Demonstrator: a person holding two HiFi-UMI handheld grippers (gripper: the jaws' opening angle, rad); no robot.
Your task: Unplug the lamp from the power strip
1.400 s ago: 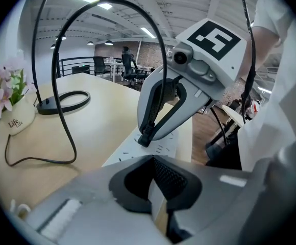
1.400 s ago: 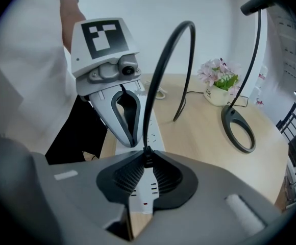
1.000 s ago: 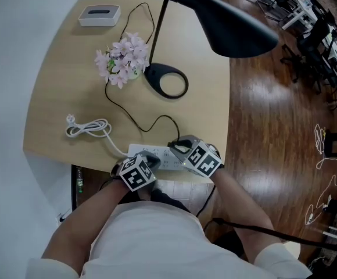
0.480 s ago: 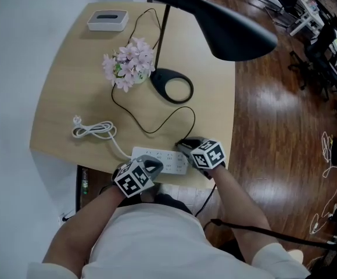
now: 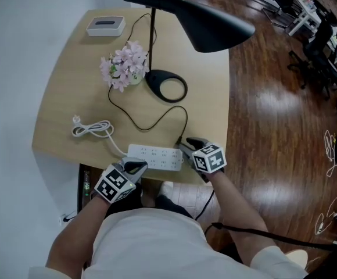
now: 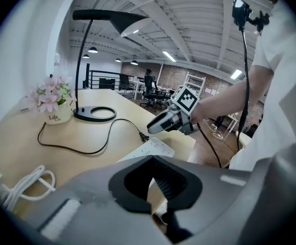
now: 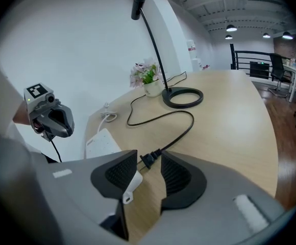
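The black lamp [image 5: 165,86] stands at the back of the wooden table [image 5: 70,97]. Its black cord [image 5: 157,121] runs forward to a black plug [image 7: 147,161] that lies on the table just off the right end of the white power strip [image 5: 155,156], out of its sockets. My right gripper [image 5: 186,146] is opening; in the right gripper view the plug sits loose between the jaws of my right gripper [image 7: 149,160], and the pads do not press on it. My left gripper [image 5: 138,165] hangs at the table's front edge, shut and empty, just clear of the strip [image 6: 150,149].
A pot of pink flowers [image 5: 124,68] stands beside the lamp base, and a white box [image 5: 106,25] sits at the far left corner. The strip's own white cable [image 5: 90,128] lies coiled at the left. The table ends close to the right of my right gripper, above wooden floor [image 5: 273,115].
The right gripper drew the plug out of the strip to the right and opened its jaws. The left gripper came off the strip and back to the front edge.
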